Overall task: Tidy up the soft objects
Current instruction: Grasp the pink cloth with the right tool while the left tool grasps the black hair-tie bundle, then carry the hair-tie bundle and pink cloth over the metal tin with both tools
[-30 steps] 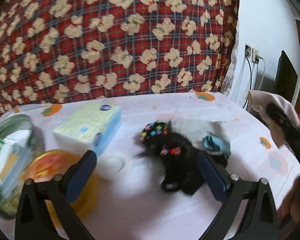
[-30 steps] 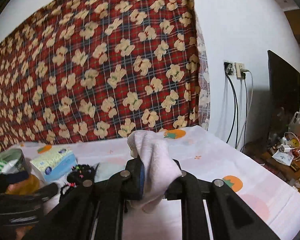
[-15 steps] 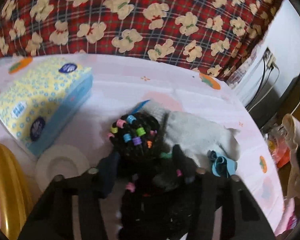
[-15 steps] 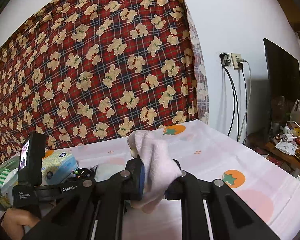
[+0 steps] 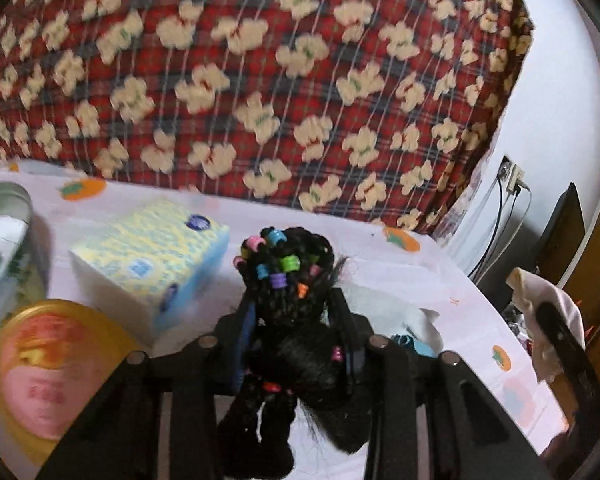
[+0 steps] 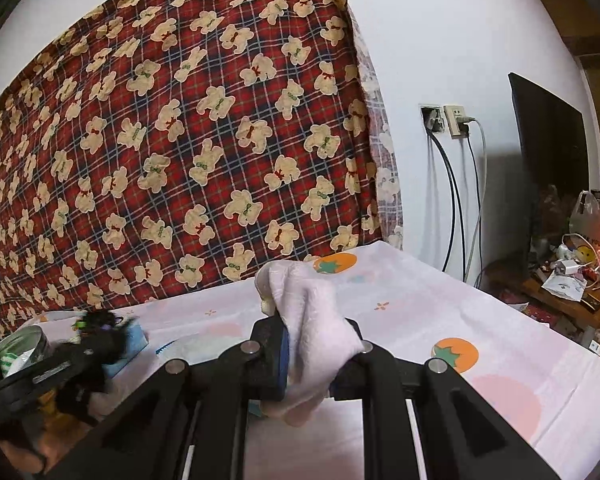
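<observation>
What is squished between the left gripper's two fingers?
A black hairpiece with coloured beads sits between the left gripper, whose jaws are closing on it, as the left wrist view shows.

Motion-blurred bear-print plaid cloth (image 5: 260,80); glass jar (image 5: 4,240) cut off at left edge

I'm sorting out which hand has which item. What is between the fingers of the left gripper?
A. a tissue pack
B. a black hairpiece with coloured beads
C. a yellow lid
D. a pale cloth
B: the left gripper is closing on the black hairpiece with coloured beads.
</observation>
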